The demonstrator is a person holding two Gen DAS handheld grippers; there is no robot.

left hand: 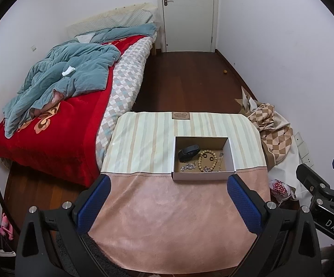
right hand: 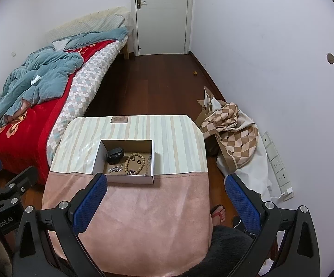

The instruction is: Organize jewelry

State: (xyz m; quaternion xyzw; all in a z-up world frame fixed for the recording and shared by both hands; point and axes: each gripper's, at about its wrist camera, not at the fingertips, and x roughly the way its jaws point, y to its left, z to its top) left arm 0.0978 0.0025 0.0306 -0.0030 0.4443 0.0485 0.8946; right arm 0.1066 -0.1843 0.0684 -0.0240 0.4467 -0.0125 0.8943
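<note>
A shallow white cardboard box (left hand: 202,176) (right hand: 126,179) stands on the cloth-covered table (left hand: 167,219) (right hand: 148,219). Inside lie a wooden bead bracelet (left hand: 207,159) (right hand: 135,160), a black band (left hand: 188,152) (right hand: 114,154), two small dark rings, and silver jewelry pieces (left hand: 188,166) (right hand: 115,168). My left gripper (left hand: 169,202) is open and empty, above the pink near part of the table, short of the box. My right gripper (right hand: 167,199) is open and empty, to the right of the box over the table's right edge.
A bed (left hand: 58,115) with a red blanket and blue quilt lies left of the table. A checkered cloth heap (left hand: 273,129) (right hand: 234,124) lies on the floor at right beside a power strip (right hand: 278,166). A sandaled foot (right hand: 218,213) shows by the table. A closed door (left hand: 189,13) is at the far end.
</note>
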